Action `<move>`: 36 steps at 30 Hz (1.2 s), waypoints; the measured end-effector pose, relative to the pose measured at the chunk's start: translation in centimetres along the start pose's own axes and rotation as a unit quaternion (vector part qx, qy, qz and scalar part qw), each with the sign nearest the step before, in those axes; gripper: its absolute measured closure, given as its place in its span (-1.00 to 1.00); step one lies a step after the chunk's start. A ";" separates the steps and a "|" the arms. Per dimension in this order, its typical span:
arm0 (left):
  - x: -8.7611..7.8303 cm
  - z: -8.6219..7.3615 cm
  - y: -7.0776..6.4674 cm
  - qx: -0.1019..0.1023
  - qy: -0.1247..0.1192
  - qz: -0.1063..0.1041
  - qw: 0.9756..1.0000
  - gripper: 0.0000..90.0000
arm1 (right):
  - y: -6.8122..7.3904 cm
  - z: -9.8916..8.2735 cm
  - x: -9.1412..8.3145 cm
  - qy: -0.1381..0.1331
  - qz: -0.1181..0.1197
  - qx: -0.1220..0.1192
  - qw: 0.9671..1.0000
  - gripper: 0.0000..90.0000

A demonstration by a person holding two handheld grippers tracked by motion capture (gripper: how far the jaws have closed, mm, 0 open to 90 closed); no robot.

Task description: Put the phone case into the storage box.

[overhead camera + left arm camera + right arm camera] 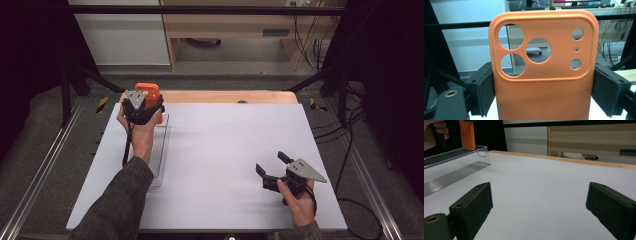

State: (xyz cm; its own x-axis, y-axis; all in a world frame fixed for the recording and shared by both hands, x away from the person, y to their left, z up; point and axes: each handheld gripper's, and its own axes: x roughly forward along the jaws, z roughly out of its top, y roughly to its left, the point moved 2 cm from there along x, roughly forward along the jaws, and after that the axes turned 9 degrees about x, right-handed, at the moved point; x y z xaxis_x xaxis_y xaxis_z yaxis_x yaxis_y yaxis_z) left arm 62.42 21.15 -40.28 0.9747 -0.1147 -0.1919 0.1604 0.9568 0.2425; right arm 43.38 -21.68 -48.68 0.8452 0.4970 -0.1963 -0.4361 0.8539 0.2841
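An orange phone case (544,70) with round camera cut-outs stands upright between the two black pads (485,90) of my left gripper (145,107), which is shut on its sides. From above, the orange phone case (149,91) is held over the far end of a clear plastic tray (159,150) at the table's left. In the right gripper view the orange phone case (467,135) hangs above the tray's rim (454,151). My right gripper (272,164) rests near the front right of the white table (225,145), jaws open with nothing between them.
The clear tray has a ribbed floor and runs front to back along the left side. A wooden strip (225,96) edges the table's far side. Black frame posts and cables stand beyond the table on both sides.
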 end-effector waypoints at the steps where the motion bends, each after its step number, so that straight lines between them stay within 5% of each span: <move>1: 0.1 -0.1 0.0 -0.002 0.000 -0.001 1.000 -0.65 | 0.0 0.0 0.0 0.000 0.000 0.000 1.000 -0.85; 13: 0.8 -0.8 -0.2 0.008 0.010 -0.001 1.000 -0.65 | -0.1 0.0 0.0 -0.001 0.001 0.002 1.000 -0.85; 36: 1.9 -2.4 -0.3 -0.005 0.030 -0.002 1.000 -0.65 | -0.1 -0.1 0.0 -0.001 0.001 0.001 1.000 -0.85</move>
State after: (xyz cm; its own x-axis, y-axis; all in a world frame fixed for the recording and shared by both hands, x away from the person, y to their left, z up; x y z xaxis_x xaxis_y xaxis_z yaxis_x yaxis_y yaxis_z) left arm 63.81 21.34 -43.00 0.9626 -0.1033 -0.2503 0.1632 0.9589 0.2321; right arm 43.42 -21.69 -48.80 0.8450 0.4988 -0.1928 -0.4375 0.8521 0.2871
